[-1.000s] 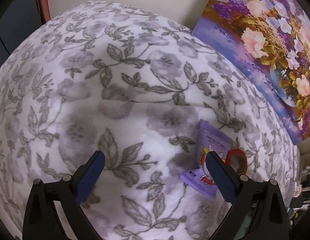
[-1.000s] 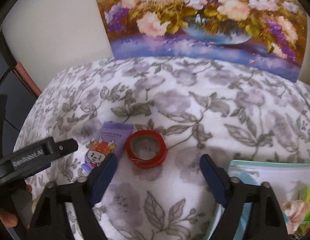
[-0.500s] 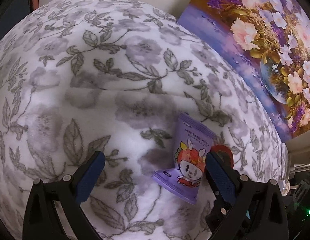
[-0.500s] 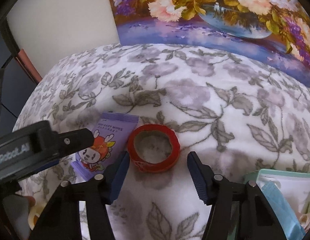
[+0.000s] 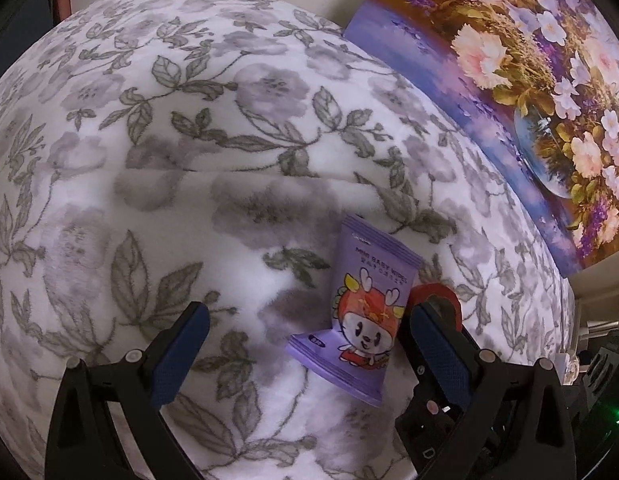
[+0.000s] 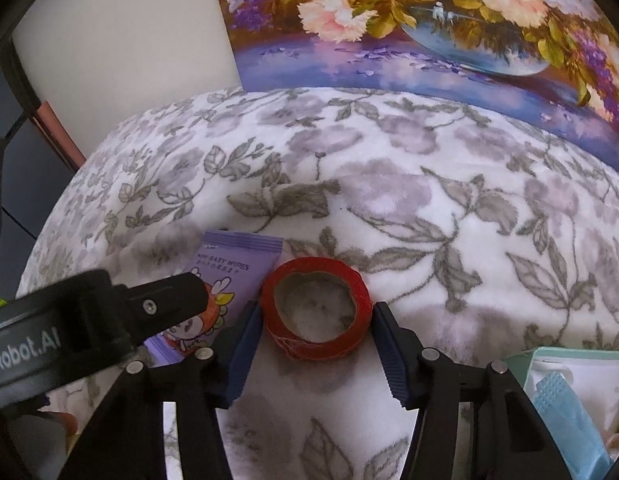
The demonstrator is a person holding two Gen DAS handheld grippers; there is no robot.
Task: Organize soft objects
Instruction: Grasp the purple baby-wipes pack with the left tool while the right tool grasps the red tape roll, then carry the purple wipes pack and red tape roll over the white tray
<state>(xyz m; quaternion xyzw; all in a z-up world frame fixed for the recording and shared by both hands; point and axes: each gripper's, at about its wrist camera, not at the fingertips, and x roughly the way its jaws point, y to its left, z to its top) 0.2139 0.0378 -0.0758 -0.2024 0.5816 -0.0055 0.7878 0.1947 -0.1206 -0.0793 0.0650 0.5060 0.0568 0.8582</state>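
Observation:
A purple baby-wipes pack with a cartoon figure lies on the floral blanket; it also shows in the right wrist view. A red tape roll lies just right of it, and its edge shows in the left wrist view. My left gripper is open, with the pack just inside its right finger. My right gripper has its jaws around the red roll, both pads touching its sides. The left gripper's finger crosses over the pack in the right wrist view.
A flower painting leans against the wall behind the blanket. A light green pouch with blue and white items lies at the lower right. A dark frame edge stands at the far left.
My right gripper moved forward and narrowed its jaws until they touch the red roll. My left gripper moved closer to the wipes pack, which now sits nearer its right finger.

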